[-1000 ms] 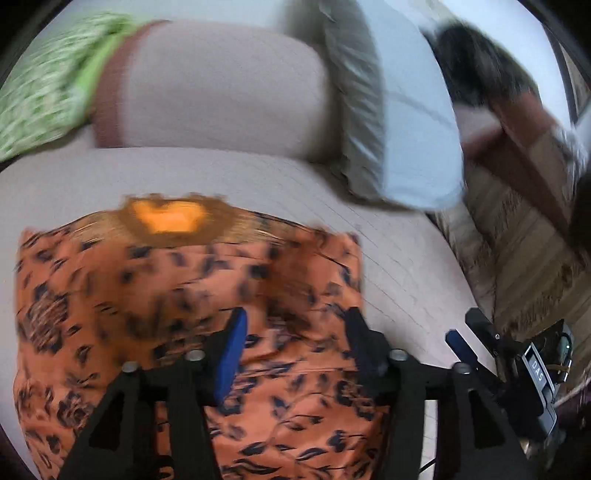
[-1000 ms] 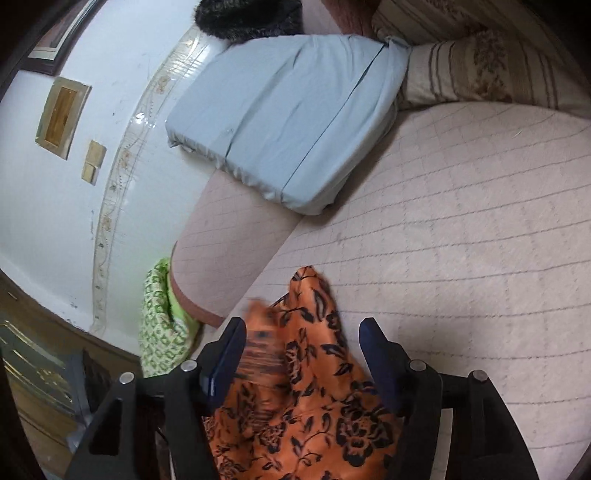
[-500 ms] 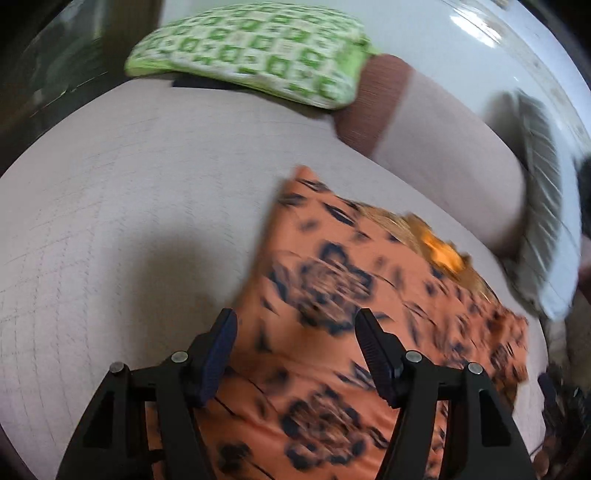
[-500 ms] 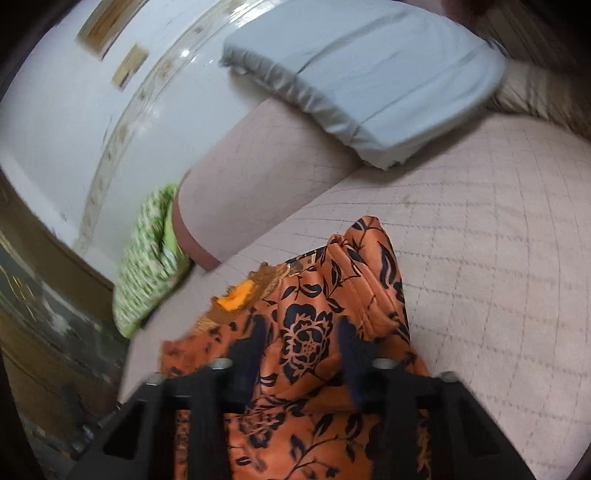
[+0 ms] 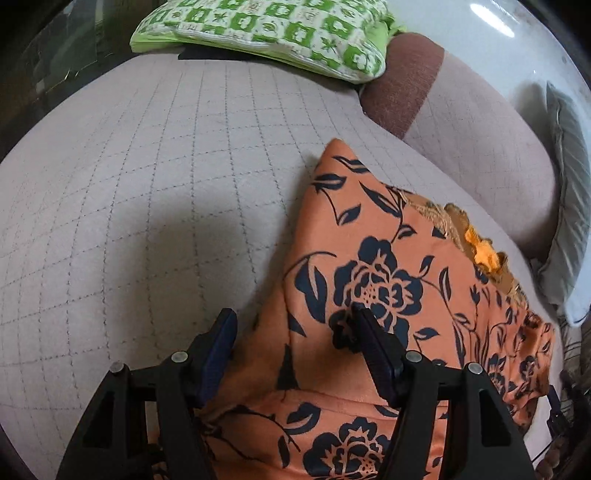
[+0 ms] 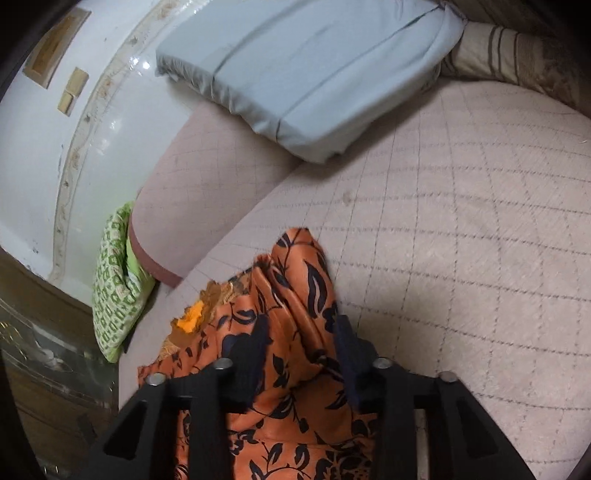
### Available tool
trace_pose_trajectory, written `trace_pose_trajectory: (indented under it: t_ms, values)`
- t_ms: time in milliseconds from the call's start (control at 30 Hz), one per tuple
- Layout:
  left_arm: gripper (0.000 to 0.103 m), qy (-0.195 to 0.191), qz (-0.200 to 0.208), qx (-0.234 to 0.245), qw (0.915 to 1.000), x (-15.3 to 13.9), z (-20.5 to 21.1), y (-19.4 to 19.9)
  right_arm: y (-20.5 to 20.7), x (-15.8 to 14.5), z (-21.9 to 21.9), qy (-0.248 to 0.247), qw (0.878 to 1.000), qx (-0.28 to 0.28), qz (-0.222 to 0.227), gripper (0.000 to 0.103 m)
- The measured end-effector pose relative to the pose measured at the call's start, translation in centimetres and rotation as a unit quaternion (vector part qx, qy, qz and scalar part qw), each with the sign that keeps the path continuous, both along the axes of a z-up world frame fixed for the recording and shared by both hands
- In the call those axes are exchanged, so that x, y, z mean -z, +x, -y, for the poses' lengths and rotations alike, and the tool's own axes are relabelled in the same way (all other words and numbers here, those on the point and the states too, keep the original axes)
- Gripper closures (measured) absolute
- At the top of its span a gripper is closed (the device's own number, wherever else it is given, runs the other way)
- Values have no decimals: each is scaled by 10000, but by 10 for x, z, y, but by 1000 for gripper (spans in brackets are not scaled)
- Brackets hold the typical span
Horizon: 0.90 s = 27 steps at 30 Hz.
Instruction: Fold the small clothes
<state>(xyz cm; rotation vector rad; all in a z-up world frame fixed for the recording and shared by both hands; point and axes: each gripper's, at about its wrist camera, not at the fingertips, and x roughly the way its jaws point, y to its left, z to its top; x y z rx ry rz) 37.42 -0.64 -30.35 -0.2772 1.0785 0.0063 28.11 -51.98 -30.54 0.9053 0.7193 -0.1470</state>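
Both wrist cameras look steeply down along their tongs, close over the bed (image 5: 147,206). They share the orange flowered cloth (image 5: 388,280) (image 6: 291,295), the green pillow (image 5: 280,33) (image 6: 114,288) and the grey pillow (image 6: 314,74).

An orange floral garment (image 5: 388,295) lies on the quilted pink bed (image 5: 147,184). The left gripper (image 5: 295,332) hangs over its near left edge, jaws apart. A green patterned pillow (image 5: 266,33) lies far behind.
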Motion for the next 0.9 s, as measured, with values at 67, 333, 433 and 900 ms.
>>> trace_pose_trajectory:
  t_ms: [67,333,433,900]
  values:
    - [36,102,1,22,9999,1,7,2,3,2,-4,-97,9999,34,-84,39]
    - [36,121,-21,-10,9999,5,9,7,22,1,-40,-1103,9910,-424,-635,88]
    - [36,104,-29,-52,9999,4,6,9,19,-9,-54,-1471,9850,-479,-758,91]
    - [36,454,-32,-134,9989,3,10,14,-4,-7,-33,-1278,9835,-165,-1270,79]
